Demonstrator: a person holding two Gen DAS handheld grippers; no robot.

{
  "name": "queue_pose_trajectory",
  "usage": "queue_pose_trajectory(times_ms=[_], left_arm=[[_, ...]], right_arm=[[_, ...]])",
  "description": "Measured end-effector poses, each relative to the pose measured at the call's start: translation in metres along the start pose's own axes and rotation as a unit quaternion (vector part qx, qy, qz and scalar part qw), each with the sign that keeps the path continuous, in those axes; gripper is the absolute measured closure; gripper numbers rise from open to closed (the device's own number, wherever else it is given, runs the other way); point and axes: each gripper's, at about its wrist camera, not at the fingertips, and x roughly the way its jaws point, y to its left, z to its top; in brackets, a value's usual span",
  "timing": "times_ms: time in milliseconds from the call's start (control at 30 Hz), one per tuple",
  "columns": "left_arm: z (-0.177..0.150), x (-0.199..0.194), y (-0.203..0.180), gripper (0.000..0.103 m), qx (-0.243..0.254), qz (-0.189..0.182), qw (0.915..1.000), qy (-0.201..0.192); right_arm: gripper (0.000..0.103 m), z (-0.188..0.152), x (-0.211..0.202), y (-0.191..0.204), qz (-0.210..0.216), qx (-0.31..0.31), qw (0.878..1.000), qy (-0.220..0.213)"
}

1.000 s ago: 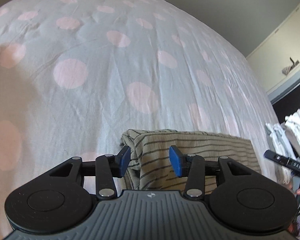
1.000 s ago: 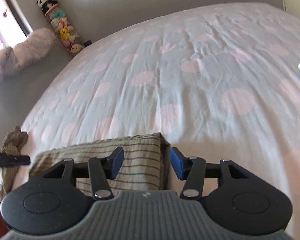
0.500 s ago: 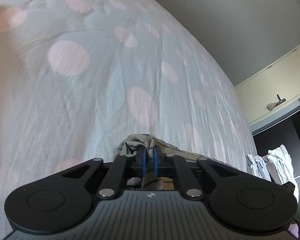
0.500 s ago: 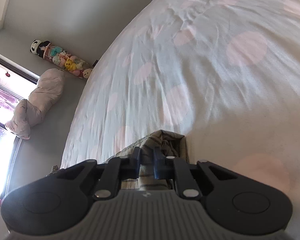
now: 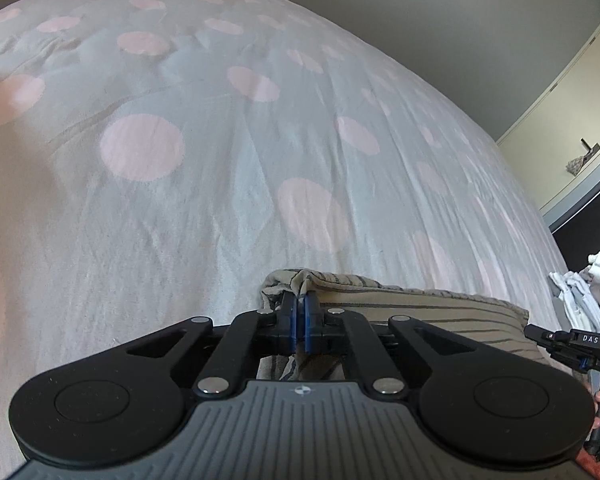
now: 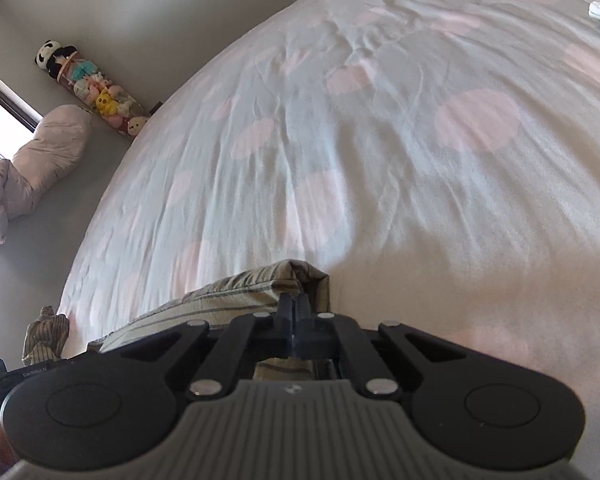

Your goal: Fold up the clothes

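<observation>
Now my left gripper [image 5: 300, 312] and right gripper [image 6: 298, 314] each pinch a corner of the striped garment [image 5: 420, 312]; I'd lift both evenly, keeping the edge taut.

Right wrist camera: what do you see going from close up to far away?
The right tongs, then the striped garment, then the polka-dot bedsheet, then the grey wall.
</observation>
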Motion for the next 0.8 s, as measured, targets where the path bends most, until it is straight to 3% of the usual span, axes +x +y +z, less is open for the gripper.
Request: queue_pose_trajectory(times_ms=[200,333,400,500,600,667,800], left_arm=[[-0.002,-0.004,-0.003,0.099,0.011,0.019,0.9997,-0.007],[-0.001,-0.027,0.003,0.099,-0.012,0.077,0.9957,-0.05],[0.0,-0.045,0.007,0.099,-0.039,0.078,0.9927,-0.083],[0.001,-0.074,-0.003,0.099,-0.037,0.043,0.989,-0.137],[0.002,-0.084,-0.018,0.099,-0.027,-0.022,0.9922,-0.12],[-0.001,-0.079,-0.031,0.099,-0.021,-0.077,0.9938,-0.077],[-0.017,-0.059,-0.061,0.099,-0.001,-0.087,0.9962,0.005]], right_arm=[[0.101,-0.001,-0.001,-0.003,-0.013,0.004,1.0,-0.002],[0.101,-0.001,-0.018,-0.008,-0.054,0.026,0.998,-0.035],[0.1,-0.002,-0.03,-0.008,-0.046,0.032,0.997,-0.061],[0.097,-0.005,-0.052,0.001,-0.004,0.013,0.995,-0.099],[0.095,-0.008,-0.065,0.012,0.032,-0.002,0.994,-0.103],[0.093,-0.012,-0.069,0.019,0.07,0.001,0.994,-0.082],[0.092,-0.03,-0.073,0.046,0.096,-0.039,0.993,-0.05]])
